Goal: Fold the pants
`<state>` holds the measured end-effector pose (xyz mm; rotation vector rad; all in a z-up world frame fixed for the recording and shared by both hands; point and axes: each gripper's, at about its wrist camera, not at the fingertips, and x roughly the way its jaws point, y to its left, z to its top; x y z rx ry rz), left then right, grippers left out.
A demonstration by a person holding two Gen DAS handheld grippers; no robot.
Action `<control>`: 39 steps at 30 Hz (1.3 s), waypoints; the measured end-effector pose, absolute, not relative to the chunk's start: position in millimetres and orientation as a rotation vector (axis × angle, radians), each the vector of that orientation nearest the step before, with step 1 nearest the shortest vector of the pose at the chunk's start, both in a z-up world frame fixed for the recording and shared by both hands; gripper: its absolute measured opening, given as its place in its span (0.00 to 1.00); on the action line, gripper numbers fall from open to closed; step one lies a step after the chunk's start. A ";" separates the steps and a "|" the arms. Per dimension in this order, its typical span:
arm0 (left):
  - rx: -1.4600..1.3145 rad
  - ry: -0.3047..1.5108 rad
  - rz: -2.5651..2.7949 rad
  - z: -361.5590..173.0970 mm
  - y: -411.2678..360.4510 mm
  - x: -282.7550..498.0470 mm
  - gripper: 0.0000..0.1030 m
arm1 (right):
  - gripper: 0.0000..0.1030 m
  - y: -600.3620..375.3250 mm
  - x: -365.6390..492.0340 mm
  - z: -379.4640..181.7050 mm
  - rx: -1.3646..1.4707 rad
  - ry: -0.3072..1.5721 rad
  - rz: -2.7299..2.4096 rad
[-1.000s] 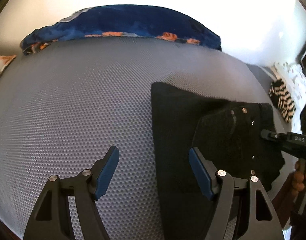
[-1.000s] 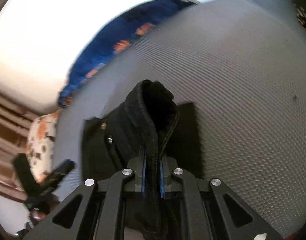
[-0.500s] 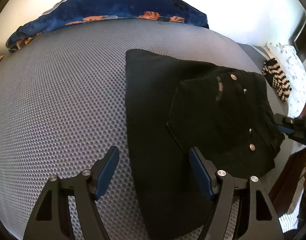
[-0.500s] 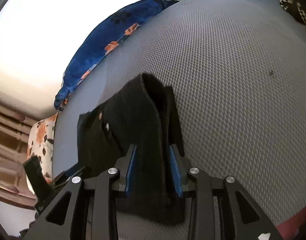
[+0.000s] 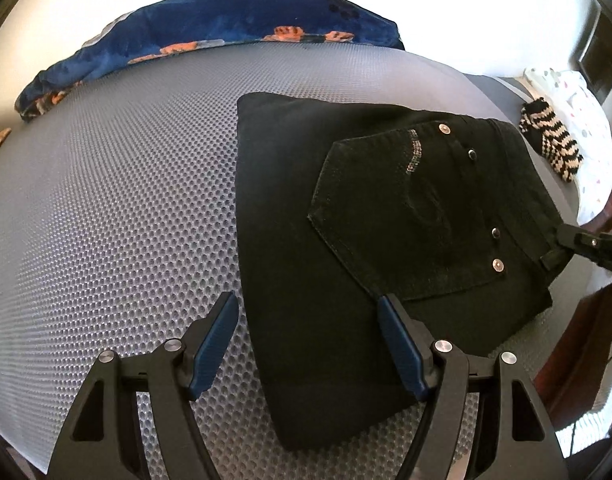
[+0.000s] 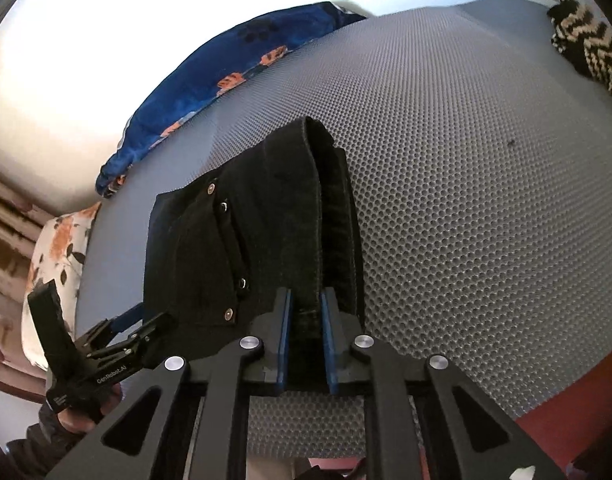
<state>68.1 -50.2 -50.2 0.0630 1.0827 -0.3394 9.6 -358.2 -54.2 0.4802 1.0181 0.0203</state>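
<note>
The black pants [image 5: 346, 208] lie folded on the grey mesh mattress [image 5: 117, 208], back pocket with rivets facing up. My left gripper [image 5: 308, 344] is open, its fingers straddling the near edge of the fold just above the cloth. My right gripper [image 6: 306, 336] has its blue pads [image 6: 283, 336] closed on the waistband edge of the pants [image 6: 241, 248]. In the left wrist view the right gripper's tip [image 5: 586, 240] sits at the pants' right edge. In the right wrist view the left gripper [image 6: 117, 344] is at the lower left.
A blue floral pillow [image 5: 209, 36] lies along the far edge of the mattress. A black-and-cream striped cloth [image 5: 552, 140] and a white dotted pillow [image 5: 582, 128] lie at the right. A white floral pillow [image 6: 53, 256] is at the left. The red-brown bed edge [image 6: 566, 412] is close.
The right gripper lowered the lifted waistband onto the fold, its pads opening a little then narrowing on the band. The left gripper's view shifted so the pants now lie between its fingers.
</note>
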 end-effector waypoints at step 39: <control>-0.255 1.140 -0.361 -51.8 16.5 85.6 0.71 | 0.32 -384.2 5.9 -72.4 0.581 1.098 0.005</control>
